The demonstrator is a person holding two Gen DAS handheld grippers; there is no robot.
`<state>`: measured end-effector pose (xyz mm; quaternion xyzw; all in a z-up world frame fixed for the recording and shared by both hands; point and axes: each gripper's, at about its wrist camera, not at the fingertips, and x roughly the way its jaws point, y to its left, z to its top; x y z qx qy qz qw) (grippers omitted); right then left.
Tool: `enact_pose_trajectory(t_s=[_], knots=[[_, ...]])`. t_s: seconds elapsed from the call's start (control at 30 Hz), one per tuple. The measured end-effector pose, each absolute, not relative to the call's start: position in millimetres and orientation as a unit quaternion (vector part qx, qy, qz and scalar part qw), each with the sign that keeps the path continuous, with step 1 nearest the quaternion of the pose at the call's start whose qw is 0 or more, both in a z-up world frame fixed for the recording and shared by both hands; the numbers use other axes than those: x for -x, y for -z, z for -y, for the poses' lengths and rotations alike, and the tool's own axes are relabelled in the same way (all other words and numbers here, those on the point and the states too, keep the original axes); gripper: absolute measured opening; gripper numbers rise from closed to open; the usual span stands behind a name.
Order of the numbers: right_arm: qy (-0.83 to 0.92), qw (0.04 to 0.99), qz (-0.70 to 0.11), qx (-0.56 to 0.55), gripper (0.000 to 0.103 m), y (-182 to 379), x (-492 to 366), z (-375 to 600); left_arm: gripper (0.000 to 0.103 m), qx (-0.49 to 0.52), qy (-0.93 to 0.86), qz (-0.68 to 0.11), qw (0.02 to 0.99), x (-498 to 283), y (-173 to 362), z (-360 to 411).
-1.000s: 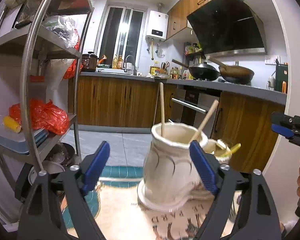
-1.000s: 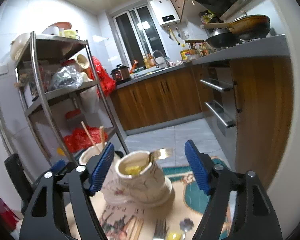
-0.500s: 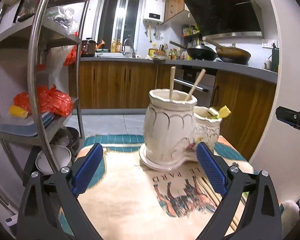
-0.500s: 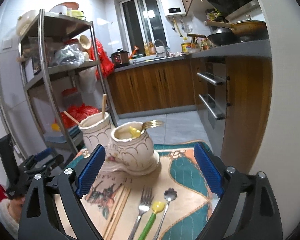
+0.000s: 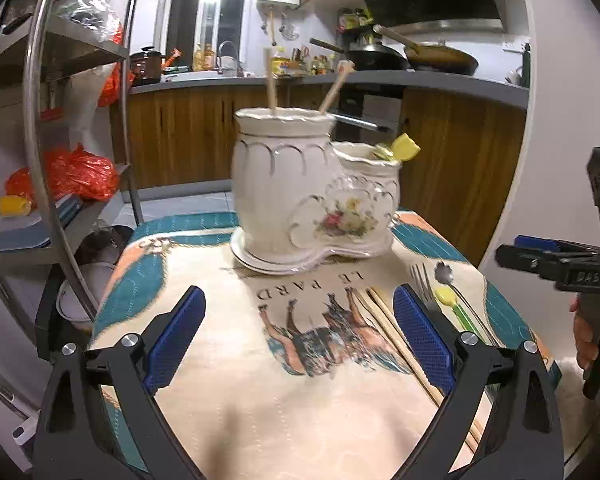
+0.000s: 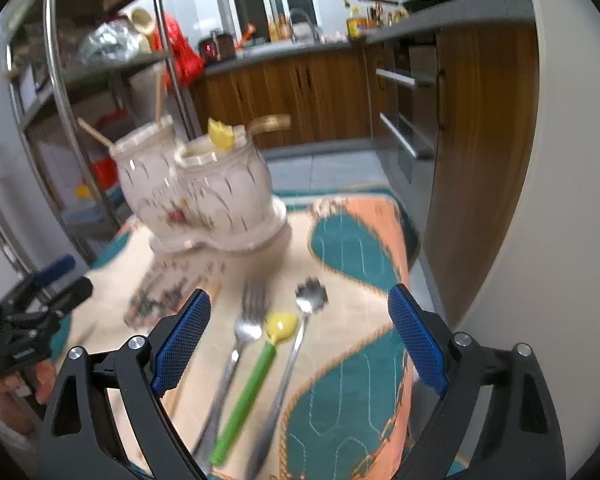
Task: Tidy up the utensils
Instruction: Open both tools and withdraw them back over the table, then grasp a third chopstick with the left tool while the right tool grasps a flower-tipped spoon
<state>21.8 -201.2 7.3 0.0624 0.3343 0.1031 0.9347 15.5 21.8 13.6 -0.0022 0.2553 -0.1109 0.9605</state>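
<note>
Jaws of the left gripper [image 5: 296, 342] and right gripper [image 6: 298, 340] gape wide and empty before the ceramic holder [image 5: 312, 196], where fork [image 6: 244, 332], green-handled spoon [image 6: 256, 372] and chopsticks [image 5: 400, 344] await a first pickup

Both cameras ride low over the patterned cloth [image 5: 260, 400], tilted down towards the kitchen counters. The left-wrist view puts the white ceramic holder [image 5: 300, 200] close, centre frame; the right-wrist view [image 6: 204, 192] shows it upper left, blurred.
</note>
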Motion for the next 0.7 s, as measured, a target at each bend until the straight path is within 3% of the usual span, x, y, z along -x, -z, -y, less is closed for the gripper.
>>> enact_pose_trajectory(t_s=[0.27, 0.4, 0.53, 0.6, 0.7], knots=[[-0.105, 0.928, -0.356, -0.031, 0.087, 8.6, -23.2, 198.6, 0.093, -0.016, 0.119, -0.299, 0.947, -20.9, -0.3, -3.2], [-0.108, 0.919, -0.378, -0.03, 0.071, 20.9, -26.8, 197.0, 0.088, 0.002, 0.14, -0.329, 0.934, -22.5, 2.9, 6.6], [-0.12, 0.912, -0.392, -0.014, 0.046, 23.4, -26.1, 190.3, 0.064, -0.023, 0.15, -0.362, 0.92, -24.7, 15.9, 25.7], [-0.127, 0.908, -0.4, -0.003, 0.034, 25.8, -24.7, 185.4, 0.058, -0.024, 0.163, -0.375, 0.912, -25.0, 21.4, 31.6], [-0.135, 0.902, -0.409, 0.006, 0.026, 28.6, -23.1, 180.4, 0.049, -0.029, 0.168, -0.385, 0.907, -25.8, 25.6, 35.4]])
